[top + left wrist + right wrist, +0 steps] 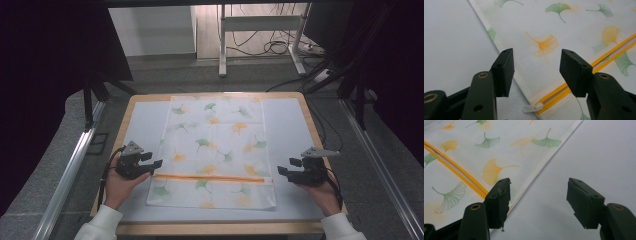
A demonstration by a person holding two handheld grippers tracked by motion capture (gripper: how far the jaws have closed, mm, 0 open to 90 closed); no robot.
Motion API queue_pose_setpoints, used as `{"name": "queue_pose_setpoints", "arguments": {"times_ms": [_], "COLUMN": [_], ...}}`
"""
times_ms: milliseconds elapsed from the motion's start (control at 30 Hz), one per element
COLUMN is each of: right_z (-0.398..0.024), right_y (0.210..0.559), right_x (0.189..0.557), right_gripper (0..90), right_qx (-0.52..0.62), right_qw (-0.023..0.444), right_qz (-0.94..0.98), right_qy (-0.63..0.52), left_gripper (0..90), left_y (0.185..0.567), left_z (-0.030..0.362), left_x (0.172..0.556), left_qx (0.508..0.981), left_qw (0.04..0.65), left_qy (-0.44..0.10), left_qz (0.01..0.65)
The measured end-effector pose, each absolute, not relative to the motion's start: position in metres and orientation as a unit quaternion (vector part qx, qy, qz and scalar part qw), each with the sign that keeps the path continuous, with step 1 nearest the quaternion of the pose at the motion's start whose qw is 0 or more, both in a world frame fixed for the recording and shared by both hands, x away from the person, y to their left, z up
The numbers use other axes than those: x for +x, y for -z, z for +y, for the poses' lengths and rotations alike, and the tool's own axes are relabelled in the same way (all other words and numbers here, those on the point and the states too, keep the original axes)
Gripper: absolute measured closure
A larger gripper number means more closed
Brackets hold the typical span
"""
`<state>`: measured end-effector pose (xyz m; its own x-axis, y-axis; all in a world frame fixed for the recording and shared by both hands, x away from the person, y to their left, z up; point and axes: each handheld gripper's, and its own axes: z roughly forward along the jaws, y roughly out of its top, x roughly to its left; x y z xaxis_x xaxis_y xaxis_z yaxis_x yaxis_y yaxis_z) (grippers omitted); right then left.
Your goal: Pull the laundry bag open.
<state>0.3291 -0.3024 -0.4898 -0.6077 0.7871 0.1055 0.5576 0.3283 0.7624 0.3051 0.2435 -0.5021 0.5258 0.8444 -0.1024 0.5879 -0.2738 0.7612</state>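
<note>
Flanking a white pillowcase [212, 150] printed with green and orange ginkgo leaves, the two claws rest at its opposite side edges, level with the orange zipper [210, 177] that runs across its near end. The pillowcase lies flat and spread in the middle of the table [287, 130]. The left claw [156, 161] stands well open with nothing between its jaws, over the corner where the white zipper pull [532, 108] lies at the zipper's end. The right claw [285, 167] is likewise wide open and empty; its gripper view shows one jaw above the cloth's hem, the other over bare table. Judged from this, the step in hand is a pause between grasps. The next move calls for each claw to sink onto its side edge and pinch the fabric cleanly, both layers together, before any lift or fold.
</note>
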Motion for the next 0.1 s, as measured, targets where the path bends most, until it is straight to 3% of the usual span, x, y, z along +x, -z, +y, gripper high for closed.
{"name": "queue_pose_setpoints", "arguments": {"times_ms": [100], "right_z": [-0.3015], "right_y": [0.4902], "right_x": [0.3292], "right_gripper": [34.8], "right_qx": [0.417], "right_qw": [0.145], "right_qz": [0.803], "right_qy": [-0.401], "left_gripper": [43.5], "left_y": [0.5027], "left_z": [0.2451], "left_x": [0.3054], "left_qx": [0.778], "left_qw": [0.391], "left_qy": [-0.166], "left_qz": [0.462]}}
